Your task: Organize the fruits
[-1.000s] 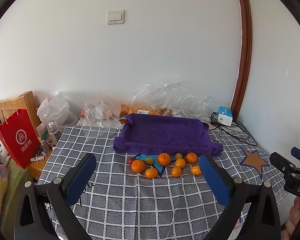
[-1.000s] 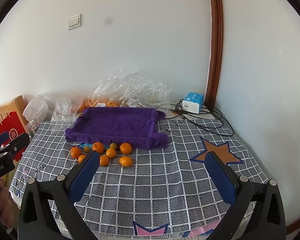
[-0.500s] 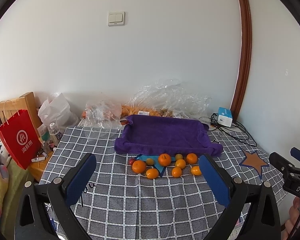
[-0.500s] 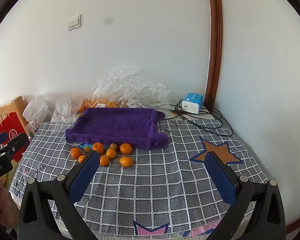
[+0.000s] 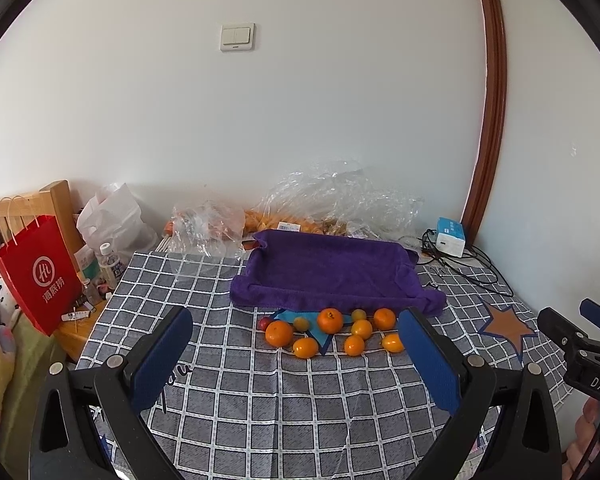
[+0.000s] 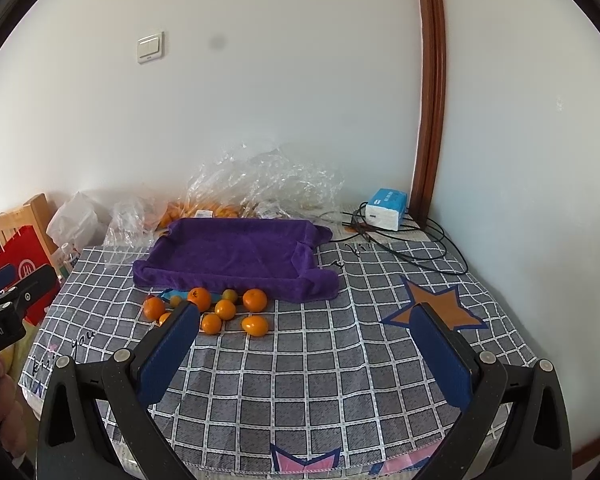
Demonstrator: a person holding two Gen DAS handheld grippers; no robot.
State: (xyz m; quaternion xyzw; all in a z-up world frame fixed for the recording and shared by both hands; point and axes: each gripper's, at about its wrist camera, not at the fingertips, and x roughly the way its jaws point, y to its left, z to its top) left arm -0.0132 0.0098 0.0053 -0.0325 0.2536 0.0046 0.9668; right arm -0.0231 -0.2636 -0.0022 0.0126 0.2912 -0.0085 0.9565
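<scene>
Above the tabletop's (image 5: 300,400) near edge, both tongs, left (image 5: 296,354) and right (image 6: 306,340), gape wide, empty; oranges (image 5: 330,320) cluster beside the tray (image 5: 332,268)

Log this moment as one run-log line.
left gripper: open, empty | right gripper: open, empty | fruits: on tablecloth before purple tray | tray: empty

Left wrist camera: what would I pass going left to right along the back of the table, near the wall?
Red paper bag → white plastic bag → small crumpled clear bag → purple cloth → blue-and-white box → brown door frame.
</scene>
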